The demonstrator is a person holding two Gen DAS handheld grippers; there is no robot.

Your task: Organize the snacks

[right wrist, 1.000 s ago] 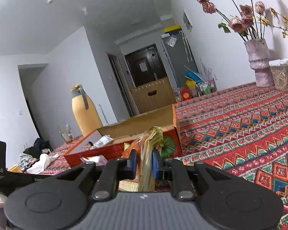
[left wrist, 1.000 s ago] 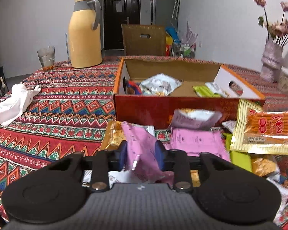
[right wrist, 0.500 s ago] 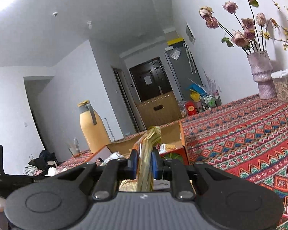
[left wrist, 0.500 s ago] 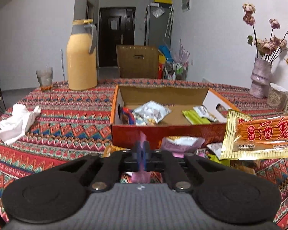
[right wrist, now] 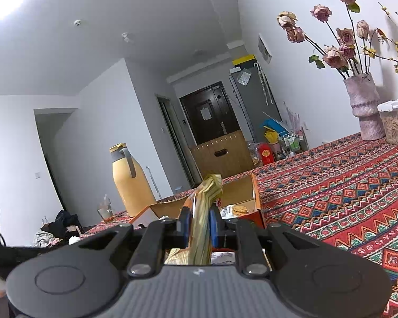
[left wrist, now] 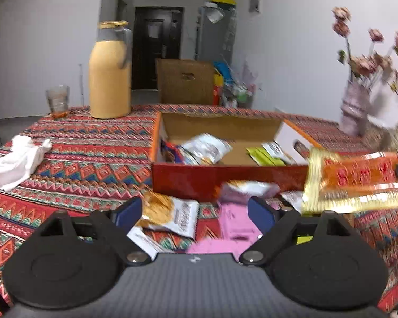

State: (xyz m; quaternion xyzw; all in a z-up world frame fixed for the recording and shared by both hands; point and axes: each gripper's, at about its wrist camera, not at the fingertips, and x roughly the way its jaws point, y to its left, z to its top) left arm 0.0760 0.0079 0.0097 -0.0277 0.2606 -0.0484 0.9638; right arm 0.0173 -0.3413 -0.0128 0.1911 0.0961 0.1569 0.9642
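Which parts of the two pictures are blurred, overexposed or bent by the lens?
Left wrist view: the orange and gold snack packet and the flowers are smeared by motion; the black corner shows the fisheye edge. Right wrist view: sharp, but a light blows out the top left corner and the walls curve.

Indoor light's even and kinda flat. Big blown-out glare sits far up-left of the right jaws, off the ceiling. Left view's smeared with motion blur, worst on the orange snack pack right of the jaws. Fisheye bends both pictures' edges, corners go black.
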